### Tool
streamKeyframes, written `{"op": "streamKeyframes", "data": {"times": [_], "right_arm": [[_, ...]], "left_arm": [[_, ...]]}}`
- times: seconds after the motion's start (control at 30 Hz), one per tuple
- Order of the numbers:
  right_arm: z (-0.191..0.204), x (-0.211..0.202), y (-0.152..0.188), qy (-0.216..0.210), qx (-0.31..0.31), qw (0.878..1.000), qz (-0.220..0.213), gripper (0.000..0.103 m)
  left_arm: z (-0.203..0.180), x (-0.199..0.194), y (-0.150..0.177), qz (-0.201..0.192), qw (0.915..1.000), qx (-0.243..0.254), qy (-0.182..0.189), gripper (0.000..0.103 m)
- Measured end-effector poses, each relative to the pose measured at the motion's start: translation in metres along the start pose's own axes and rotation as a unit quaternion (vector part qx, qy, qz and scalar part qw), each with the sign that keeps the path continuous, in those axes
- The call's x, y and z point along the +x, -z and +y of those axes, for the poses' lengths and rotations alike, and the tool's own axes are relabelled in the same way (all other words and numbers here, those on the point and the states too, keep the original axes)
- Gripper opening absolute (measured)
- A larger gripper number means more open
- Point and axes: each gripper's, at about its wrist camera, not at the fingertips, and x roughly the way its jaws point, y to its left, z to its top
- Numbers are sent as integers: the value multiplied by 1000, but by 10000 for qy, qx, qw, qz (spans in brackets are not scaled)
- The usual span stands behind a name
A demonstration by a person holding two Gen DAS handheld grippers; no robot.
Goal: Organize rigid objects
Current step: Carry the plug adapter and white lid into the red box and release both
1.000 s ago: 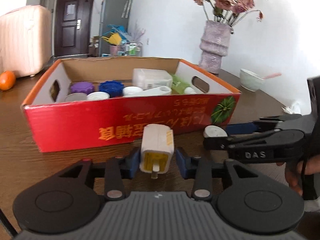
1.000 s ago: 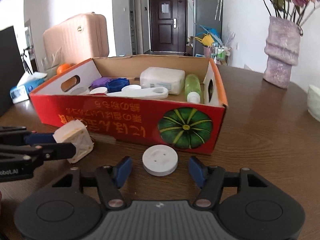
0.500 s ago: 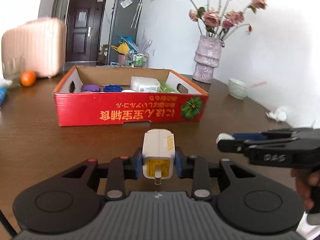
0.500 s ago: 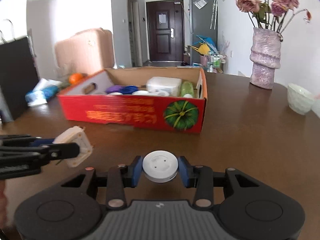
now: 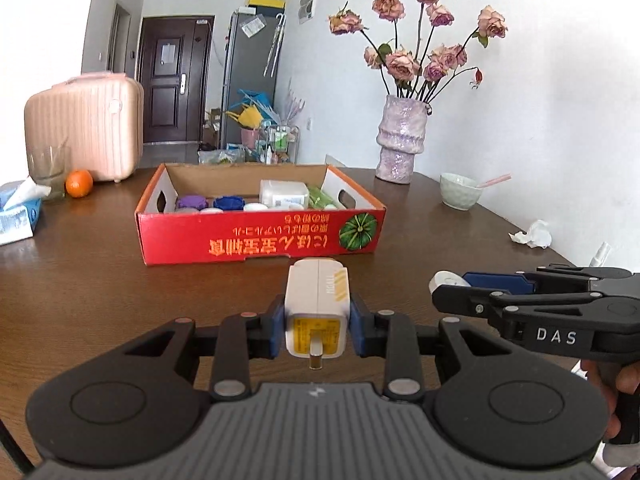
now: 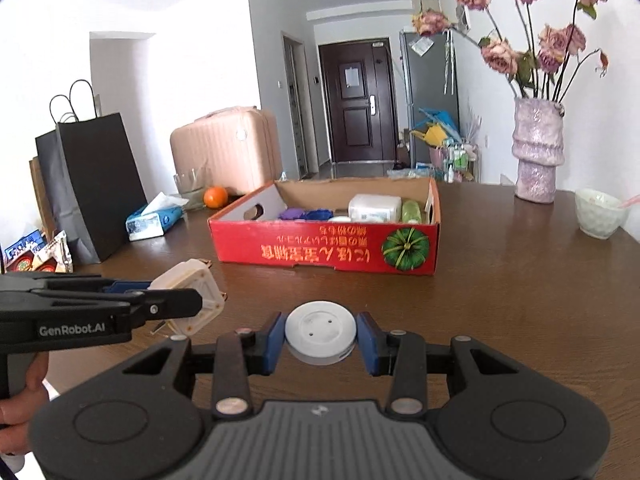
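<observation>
My left gripper [image 5: 318, 326] is shut on a white plug adapter [image 5: 317, 306] with a yellow label, held above the table in front of the red cardboard box [image 5: 260, 242]. It also shows in the right wrist view [image 6: 188, 298]. My right gripper [image 6: 320, 338] is shut on a round white disc [image 6: 320, 332], also lifted; the disc shows at the right of the left wrist view [image 5: 446, 282]. The box [image 6: 324, 248] holds purple and blue caps, white lids, a white container and a green bottle.
On the brown table stand a purple vase of dried roses [image 5: 402, 144], a pale bowl [image 5: 460, 191], crumpled tissue [image 5: 532, 234], an orange [image 5: 79, 183], a glass [image 5: 47, 172] and a tissue pack [image 5: 16, 216]. A black paper bag [image 6: 90, 192] stands at the left.
Both grippers closed on their objects, the left on the adapter and the right on the disc, lifted them and drew back from the box, which now looks farther away.
</observation>
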Motion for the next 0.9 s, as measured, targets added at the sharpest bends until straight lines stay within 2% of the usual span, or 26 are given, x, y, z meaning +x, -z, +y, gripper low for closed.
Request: {"op": "streamKeyframes", "data": {"times": [0.1,0.2,0.43,0.57,0.7,0.9], "right_arm": [[-5,1,-4,89,43,9999,-62,38],[-13,11,-12,188,44,9998,-89,38],[-37,65,-64,379,-115,9987,-310,38],[-57,111,-89,468,66,9985,-274,38],[-66,158,-105,521,-84,9985,-130,38],[-69,220,-105,706,-466,9961,240,39]], "left_arm": [[0,8,-6,-34,9999,11,-155,32],[3,27,-20,-21,9998,89,-159,32],[20,91,-82,-244,9994,230,117,32],[35,140,-104,-22,9994,126,334,32],[48,192,-117,289,9984,-93,483,32],[58,260,-113,722,9954,-309,556,32]]}}
